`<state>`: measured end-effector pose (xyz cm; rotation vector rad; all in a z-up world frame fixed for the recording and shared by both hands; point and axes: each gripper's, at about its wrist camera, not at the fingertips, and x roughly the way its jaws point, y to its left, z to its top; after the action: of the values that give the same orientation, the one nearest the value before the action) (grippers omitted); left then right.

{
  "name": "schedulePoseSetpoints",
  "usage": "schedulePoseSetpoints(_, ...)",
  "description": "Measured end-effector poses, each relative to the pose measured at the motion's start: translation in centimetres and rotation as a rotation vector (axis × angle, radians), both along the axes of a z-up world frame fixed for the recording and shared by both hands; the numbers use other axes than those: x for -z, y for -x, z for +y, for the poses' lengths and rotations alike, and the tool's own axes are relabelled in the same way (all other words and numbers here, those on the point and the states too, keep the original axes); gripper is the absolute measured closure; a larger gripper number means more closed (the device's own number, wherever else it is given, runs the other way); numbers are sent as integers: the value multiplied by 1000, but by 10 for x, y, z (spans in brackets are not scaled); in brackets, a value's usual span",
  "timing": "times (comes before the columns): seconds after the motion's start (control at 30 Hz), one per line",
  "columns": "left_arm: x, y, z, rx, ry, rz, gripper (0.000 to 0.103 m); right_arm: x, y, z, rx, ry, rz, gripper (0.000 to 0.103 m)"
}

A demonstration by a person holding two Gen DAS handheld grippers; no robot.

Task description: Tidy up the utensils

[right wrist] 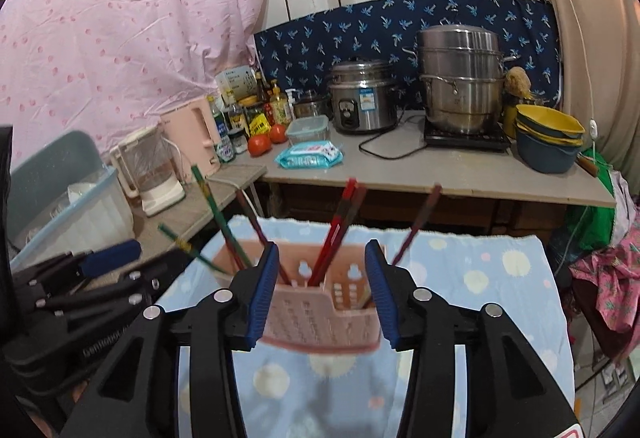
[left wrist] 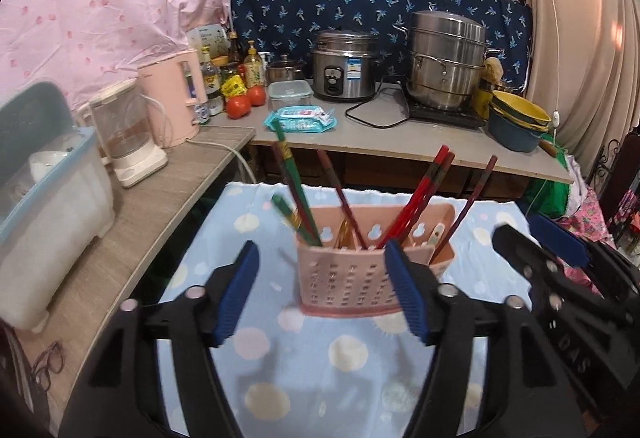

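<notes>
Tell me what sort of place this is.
Most likely a small, makeshift home kitchen corner. A rice cooker and a stacked steel steamer pot stand on a counter beside sauce bottles and tomatoes, with cloth sheets hung as walls.

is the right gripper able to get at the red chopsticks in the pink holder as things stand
Probably yes: the right gripper is open just in front of the pink holder, and the red chopsticks stand up clear above its rim.
</notes>
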<state>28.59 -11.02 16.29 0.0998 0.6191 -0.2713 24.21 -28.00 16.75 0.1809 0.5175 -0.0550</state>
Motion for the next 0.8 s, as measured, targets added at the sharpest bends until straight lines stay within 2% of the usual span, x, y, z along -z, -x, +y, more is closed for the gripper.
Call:
schedulePoseSetpoints(0.17,12,23,6,-12,-6,20,35,10,29,8,23,11,40,52)
schedulePoseSetpoints(0.57,42,68,15,-18,-24,50,17,39,82,18,59,-8,116,52)
schedulePoseSetpoints(0.67,45,73,19,-24,-27,53,17,44,91,17,71,-5,131,52)
schedulePoseSetpoints(0.73,47,76,22,-27,-26,64,16,45,95,18,77,8,140,48)
schedulePoseSetpoints(0.8,49,79,23,-33,-28,70,16,45,101,19,88,28,139,40)
